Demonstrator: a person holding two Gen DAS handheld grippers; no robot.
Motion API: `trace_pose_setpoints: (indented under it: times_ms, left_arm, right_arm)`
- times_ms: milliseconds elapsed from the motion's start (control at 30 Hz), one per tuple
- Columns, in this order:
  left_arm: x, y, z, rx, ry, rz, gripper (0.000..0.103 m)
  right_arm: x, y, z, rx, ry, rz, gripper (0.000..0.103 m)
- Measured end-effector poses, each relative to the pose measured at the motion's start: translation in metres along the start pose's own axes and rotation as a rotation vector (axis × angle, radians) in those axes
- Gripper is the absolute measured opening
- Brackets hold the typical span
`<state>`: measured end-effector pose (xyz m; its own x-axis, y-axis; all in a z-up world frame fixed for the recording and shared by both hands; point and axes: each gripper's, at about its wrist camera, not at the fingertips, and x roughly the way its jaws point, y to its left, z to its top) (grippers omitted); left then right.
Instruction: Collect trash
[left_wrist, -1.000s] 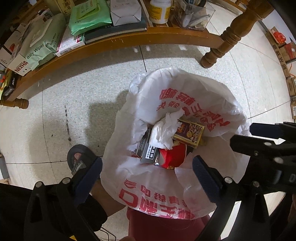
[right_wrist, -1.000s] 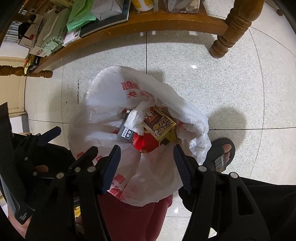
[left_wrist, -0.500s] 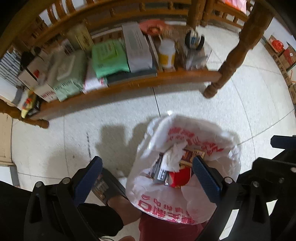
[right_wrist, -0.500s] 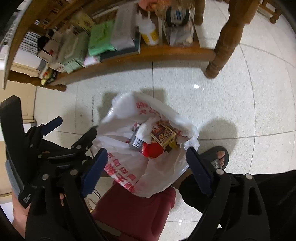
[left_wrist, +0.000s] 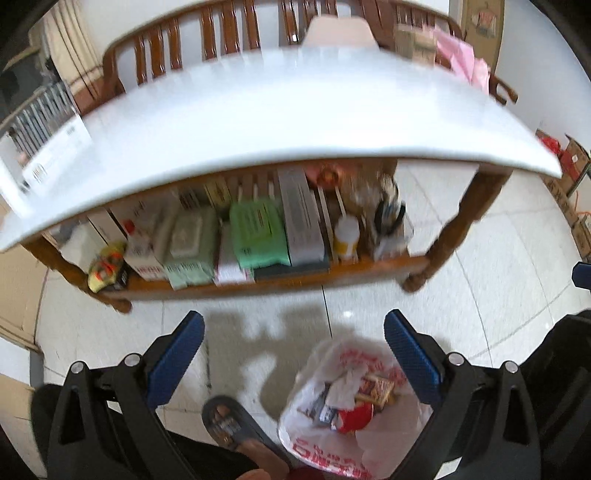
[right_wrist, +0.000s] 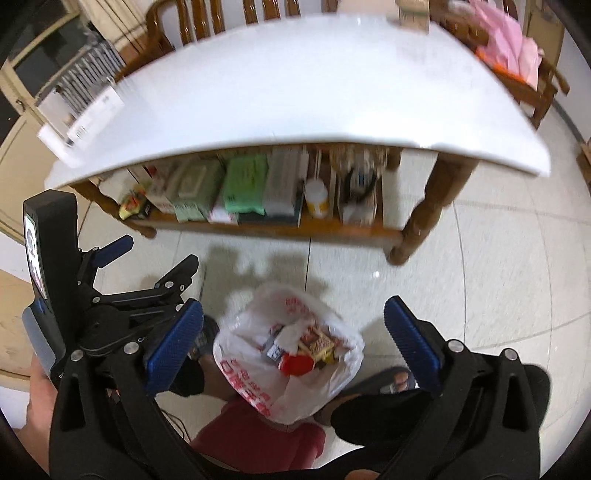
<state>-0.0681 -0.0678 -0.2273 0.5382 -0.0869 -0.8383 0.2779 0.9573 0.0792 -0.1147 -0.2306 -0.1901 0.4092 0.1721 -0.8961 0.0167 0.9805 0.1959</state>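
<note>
Both tools hang empty above a white trash bag (right_wrist: 288, 354) on the floor: left tool (left_wrist: 293, 354) wide, right tool (right_wrist: 293, 343) opening wide.

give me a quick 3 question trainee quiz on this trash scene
1. True or false: the white plastic bag sits on the white tabletop.
2. What lies between the fingers of the right gripper? A) a red package B) nothing, they are opening C) the bag rim
3. Fill in: the green wipes pack lies on the ___ under the table.

Key: 1 false, it sits on the floor. 2 B. 3 shelf.
</note>
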Motion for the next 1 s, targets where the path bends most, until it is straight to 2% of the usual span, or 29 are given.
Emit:
trace_pose_setpoints:
  times_ms: [233, 433, 600, 700, 800, 1000]
  left_arm:
    - [-0.053, 0.014, 0.034, -0.023, -0.141, 0.021, 0.095]
    - [-0.091, 0.033, 0.055, -0.045, -0.250, 0.087, 0.095]
    - [-0.122, 0.051, 0.071, -0.094, -0.318, 0.113, 0.095]
    - [-0.139, 0.061, 0.078, -0.121, -0.370, 0.132, 0.095]
    - [-0.153, 0.071, 0.082, -0.159, -0.405, 0.120, 0.095]
    - [-0.162, 0.079, 0.084, -0.180, -0.420, 0.131, 0.095]
  right_arm:
    - [-0.049, 0.016, 0.020, -0.048, -0.129, -0.035, 0.096]
    - [-0.094, 0.022, 0.039, -0.052, -0.284, -0.083, 0.096]
    - [-0.123, 0.028, 0.055, -0.051, -0.427, -0.150, 0.096]
    - [-0.130, 0.026, 0.062, -0.027, -0.466, -0.142, 0.096]
    - [-0.132, 0.028, 0.065, -0.025, -0.484, -0.142, 0.096]
    - [-0.129, 0.035, 0.065, -0.046, -0.482, -0.152, 0.096]
